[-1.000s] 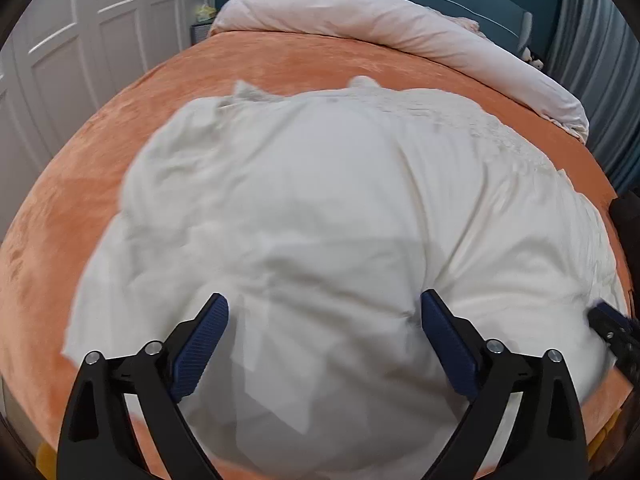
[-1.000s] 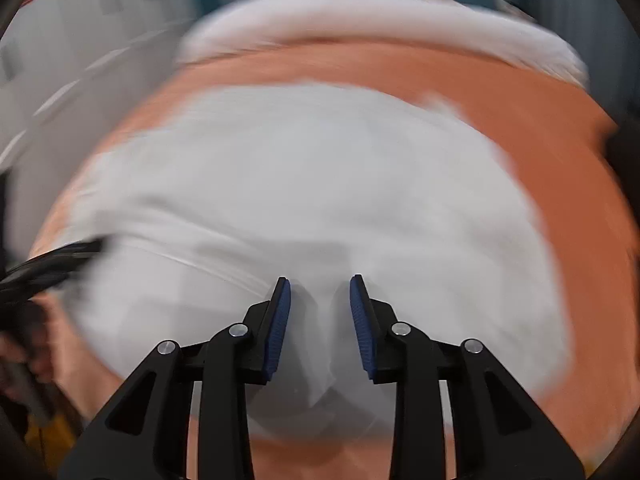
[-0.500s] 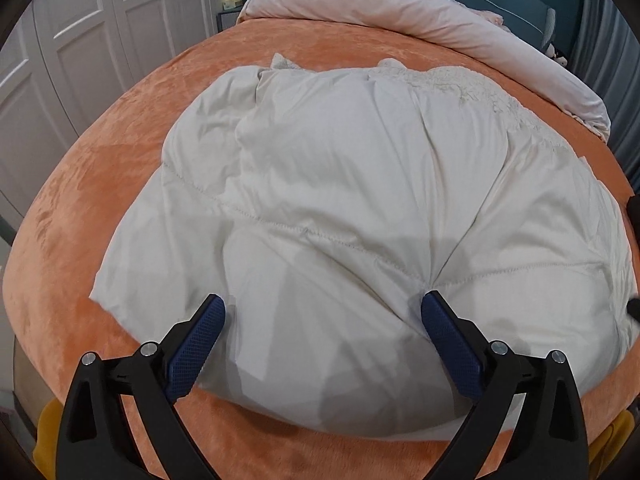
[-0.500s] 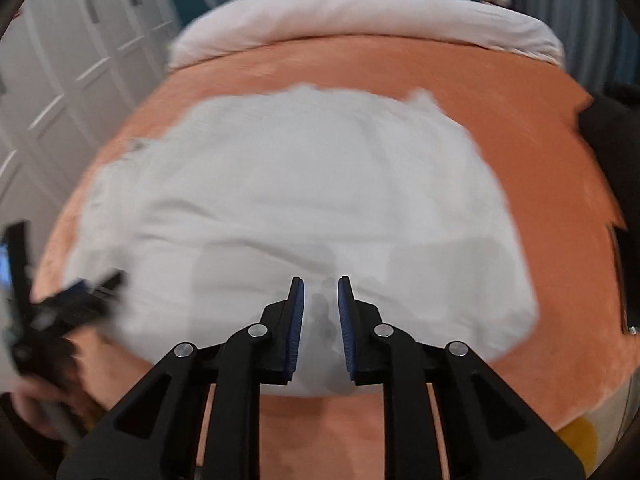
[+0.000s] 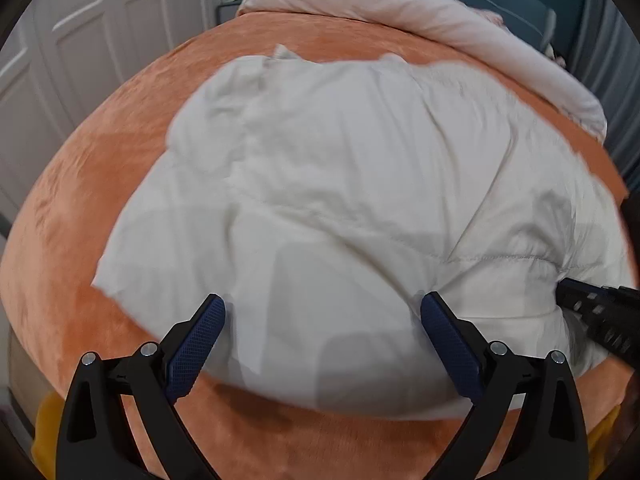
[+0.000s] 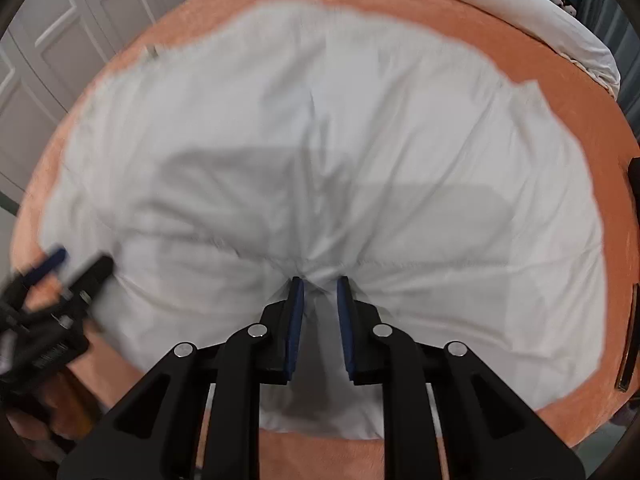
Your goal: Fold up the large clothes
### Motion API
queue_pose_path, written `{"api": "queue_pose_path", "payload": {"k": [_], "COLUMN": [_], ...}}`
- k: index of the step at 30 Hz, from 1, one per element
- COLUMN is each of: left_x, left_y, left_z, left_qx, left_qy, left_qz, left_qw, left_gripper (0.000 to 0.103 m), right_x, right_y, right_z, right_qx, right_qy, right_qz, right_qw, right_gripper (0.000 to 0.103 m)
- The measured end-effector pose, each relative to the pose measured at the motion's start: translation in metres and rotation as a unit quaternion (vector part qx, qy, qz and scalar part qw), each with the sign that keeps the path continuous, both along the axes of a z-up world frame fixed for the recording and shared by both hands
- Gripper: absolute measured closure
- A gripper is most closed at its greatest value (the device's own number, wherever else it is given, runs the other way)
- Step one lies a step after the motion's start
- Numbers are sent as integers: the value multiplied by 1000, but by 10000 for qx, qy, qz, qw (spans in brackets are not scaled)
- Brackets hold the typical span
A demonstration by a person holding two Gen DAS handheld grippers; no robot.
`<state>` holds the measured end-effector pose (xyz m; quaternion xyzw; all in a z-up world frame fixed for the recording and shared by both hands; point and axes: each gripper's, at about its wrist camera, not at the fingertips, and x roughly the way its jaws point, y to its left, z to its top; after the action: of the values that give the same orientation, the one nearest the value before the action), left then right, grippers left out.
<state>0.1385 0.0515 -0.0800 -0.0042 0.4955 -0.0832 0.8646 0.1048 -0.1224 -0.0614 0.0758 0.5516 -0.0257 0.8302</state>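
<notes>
1. My white padded jacket (image 5: 360, 200) lies spread across the orange bed cover (image 5: 100, 184).
2. My right gripper (image 6: 319, 284) is clenched on a bunched fold at the jacket's near edge.
3. My left gripper (image 5: 322, 308) hangs wide apart above the near hem, grasping nothing.

From my seat, the white quilted jacket (image 5: 360, 200) covers most of the orange bed (image 5: 100, 200), so bare bed to pass over shows only as a band round it: wide on the left, narrower along the near edge and far side. The rolled pale duvet (image 5: 420, 12) blocks the far end of the bed. White panelled wardrobe doors (image 5: 80, 60) wall off the left. My left gripper (image 5: 320, 312) stands wide with nothing between its fingers. My right gripper (image 6: 320, 292) has jacket cloth bunched between its pads, closing off that gap.
</notes>
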Motion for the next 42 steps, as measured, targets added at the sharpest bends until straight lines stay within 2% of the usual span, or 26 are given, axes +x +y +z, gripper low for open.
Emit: {"api": "queue_pose_path", "payload": {"k": [1, 4, 7, 9, 11, 13, 15, 20, 24, 28, 33, 35, 39, 42], "left_x": [-1, -2, 5, 7, 8, 8, 10, 14, 19, 22, 24, 25, 25, 29], "left_y": [7, 37, 63, 73, 82, 87, 90, 93, 92, 90, 101, 108, 116, 121], "left_z": [4, 16, 20, 23, 26, 26, 25, 21, 18, 14, 8, 4, 7, 5], "left_qx": [-87, -316, -222, -160, -104, -69, -9, 25, -1, -9, -440, -632, -893, -1211], "left_qy": [-1, -10, 138, 143, 120, 135, 161, 220, 284, 380, 579, 693, 622, 648], "left_qz": [101, 527, 868, 972, 1067, 1107, 1102, 1028, 1037, 1017, 1107, 1197, 1251, 1317], "left_qw": [9999, 9981, 9959, 9950, 9942, 9937, 9938, 9945, 9942, 9941, 9912, 9884, 9862, 9817], "left_gripper": [6, 7, 10, 10, 10, 10, 10, 10, 10, 10, 10, 10, 10, 9], "right_x": [3, 27, 59, 77, 99, 104, 109, 108, 122, 137, 149, 151, 161, 184], "right_y": [0, 1, 7, 10, 10, 10, 20, 32, 28, 26, 27, 24, -1, -10], "right_z": [17, 45, 53, 45, 24, 1, -16, -15, 3, -8, -25, -13, 19, 5], "right_qx": [120, 352, 227, 173, 133, 66, -159, -468, -83, -74, -188, -101, 418, 503], "right_qy": [-207, -457, -518, -395, -116, 119, 127, 202, 21, 201, 299, 224, -280, 10], "right_qz": [8, 41, 54, 15, -36, -48, 22, 166, 46, 20, 121, 128, -288, -335], "right_qw": [9997, 9983, 9984, 9991, 9998, 9999, 9998, 9986, 10000, 9998, 9993, 9996, 9983, 9982], "right_gripper": [85, 85, 85, 85, 85, 85, 86, 86, 85, 85, 87, 87, 86, 85]}}
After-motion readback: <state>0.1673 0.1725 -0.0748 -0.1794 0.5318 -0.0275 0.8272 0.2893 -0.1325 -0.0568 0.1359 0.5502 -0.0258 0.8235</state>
